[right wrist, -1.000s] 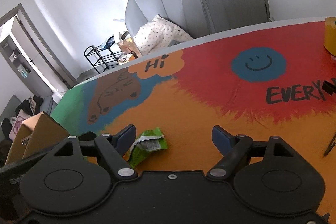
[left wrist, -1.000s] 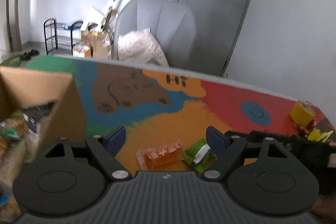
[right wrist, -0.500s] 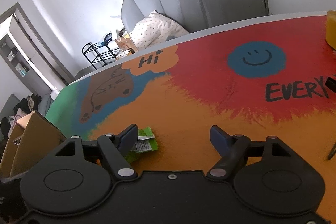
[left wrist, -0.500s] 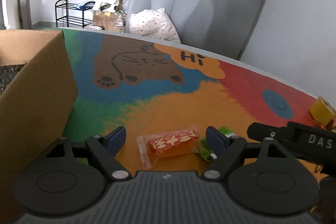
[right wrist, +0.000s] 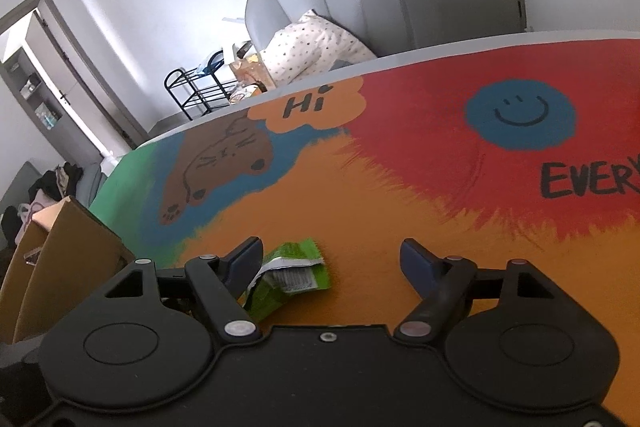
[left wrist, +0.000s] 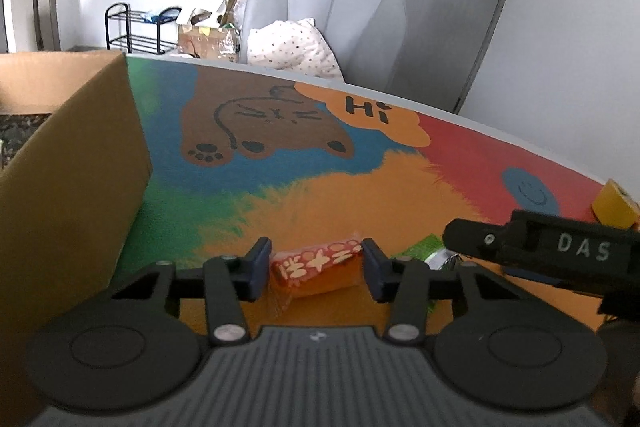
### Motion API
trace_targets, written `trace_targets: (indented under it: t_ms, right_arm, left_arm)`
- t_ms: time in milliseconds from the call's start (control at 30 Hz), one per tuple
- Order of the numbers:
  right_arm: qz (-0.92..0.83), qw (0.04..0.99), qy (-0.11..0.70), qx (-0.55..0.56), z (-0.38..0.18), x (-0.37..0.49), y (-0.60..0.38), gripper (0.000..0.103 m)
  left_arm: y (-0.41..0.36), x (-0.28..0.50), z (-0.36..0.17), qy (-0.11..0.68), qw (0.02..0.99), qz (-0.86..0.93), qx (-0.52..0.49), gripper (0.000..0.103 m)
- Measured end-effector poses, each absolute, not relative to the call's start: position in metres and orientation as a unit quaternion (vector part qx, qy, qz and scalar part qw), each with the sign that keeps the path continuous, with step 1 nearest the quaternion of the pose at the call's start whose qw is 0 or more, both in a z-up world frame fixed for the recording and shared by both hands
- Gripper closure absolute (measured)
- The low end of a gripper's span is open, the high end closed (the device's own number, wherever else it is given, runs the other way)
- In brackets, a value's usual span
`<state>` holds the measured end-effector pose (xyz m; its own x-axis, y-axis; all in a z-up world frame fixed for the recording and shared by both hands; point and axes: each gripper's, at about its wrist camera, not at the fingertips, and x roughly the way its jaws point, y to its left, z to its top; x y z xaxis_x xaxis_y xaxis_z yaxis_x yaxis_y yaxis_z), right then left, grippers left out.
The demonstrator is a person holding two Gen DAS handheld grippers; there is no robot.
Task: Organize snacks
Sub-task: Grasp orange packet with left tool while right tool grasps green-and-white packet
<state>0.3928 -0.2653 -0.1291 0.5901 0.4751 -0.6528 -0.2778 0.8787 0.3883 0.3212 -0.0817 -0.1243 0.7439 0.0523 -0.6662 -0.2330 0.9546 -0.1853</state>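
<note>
An orange-red snack packet (left wrist: pixel 320 267) lies on the painted table between the fingers of my left gripper (left wrist: pixel 316 265), whose jaws have closed in against both its ends. A green snack packet (left wrist: pixel 424 247) lies just to its right; in the right wrist view the green packet (right wrist: pixel 292 271) sits by the left fingertip of my right gripper (right wrist: pixel 332 261), which is open and empty. A cardboard box (left wrist: pixel 68 167) stands at the left, with snacks inside partly visible.
The right gripper's black body (left wrist: pixel 560 251) crosses the right side of the left wrist view. A yellow tape roll (left wrist: pixel 616 205) sits at the table's far right. A grey armchair (left wrist: pixel 332 15) with a pillow stands behind the table edge.
My left gripper moved down onto the orange-red packet and its jaws closed around it. My right gripper crept closer to the green packet and stayed open.
</note>
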Motion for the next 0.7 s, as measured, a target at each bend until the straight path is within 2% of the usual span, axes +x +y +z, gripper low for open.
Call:
trace_targets:
  t_ms: [500,567,633,700]
  right_arm:
    - [0.226,0.884,0.405,0.065,-0.126,0.386,-0.232,0.027]
    - [0.220,0.887,0.404,0.043,-0.125,0.384,-0.226,0.033]
    - [0.209,0.893,0.398,0.013,-0.126,0.382,-0.219,0.051]
    - [0.200,0.898,0.392,-0.009,-0.126,0.380,-0.215,0.061]
  left_arm:
    - [-0.067,0.298,-0.121,0.345,0.923,0.093,-0.143,0.057]
    - [-0.066,0.293,-0.120,0.344,0.923,0.093,-0.145,0.057]
    - [-0.067,0.290,-0.120,0.342,0.924,0.091,-0.145,0.057]
    - [-0.067,0.286,-0.120,0.341,0.925,0.088,-0.145,0.057]
